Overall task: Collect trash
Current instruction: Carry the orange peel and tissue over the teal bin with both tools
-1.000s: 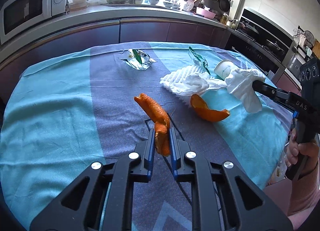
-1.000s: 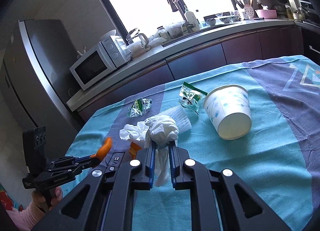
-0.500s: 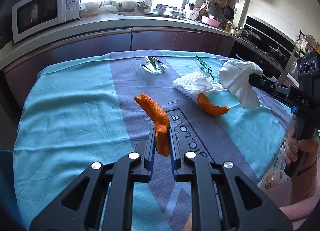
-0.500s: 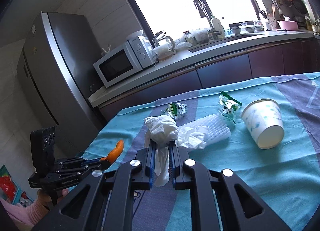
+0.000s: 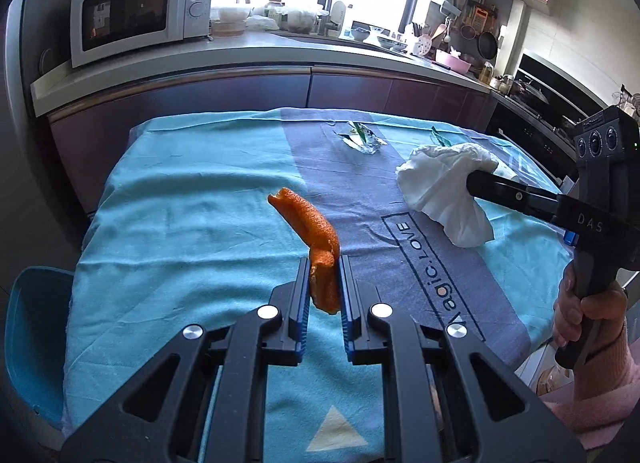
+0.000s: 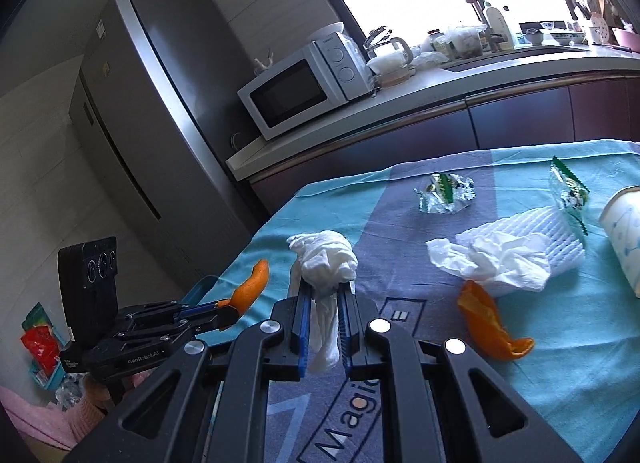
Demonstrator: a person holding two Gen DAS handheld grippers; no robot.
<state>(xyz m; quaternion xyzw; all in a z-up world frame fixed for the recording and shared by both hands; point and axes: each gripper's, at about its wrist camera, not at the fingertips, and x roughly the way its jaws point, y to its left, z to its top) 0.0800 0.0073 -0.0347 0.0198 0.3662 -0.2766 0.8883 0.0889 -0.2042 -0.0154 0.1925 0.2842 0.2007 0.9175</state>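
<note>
1. Trash is spread over the table (image 6: 304,199), which wears a blue cloth; both tongs are already loaded and hang above its near-left part.
2. Paper cup (image 6: 624,239) lies on its side at the right edge, mouth toward the near edge.
3. White foam pad (image 6: 548,235) with a crumpled napkin (image 6: 492,263) on it sits toward the right, far from both tongs.
4. Tissue wad (image 6: 326,259): the right gripper (image 6: 325,327) is clenched on it, tail hanging down.
5. Orange peel strip (image 5: 310,223): the left gripper (image 5: 325,291) is clamped on its lower end, long axis pointing up and away.
6. Second peel (image 6: 486,323) lies on the cloth right of the right gripper, nearer that hand, probably next.
7. Two foil wrappers (image 6: 444,193) (image 6: 568,187) rest near the far edge.
</note>
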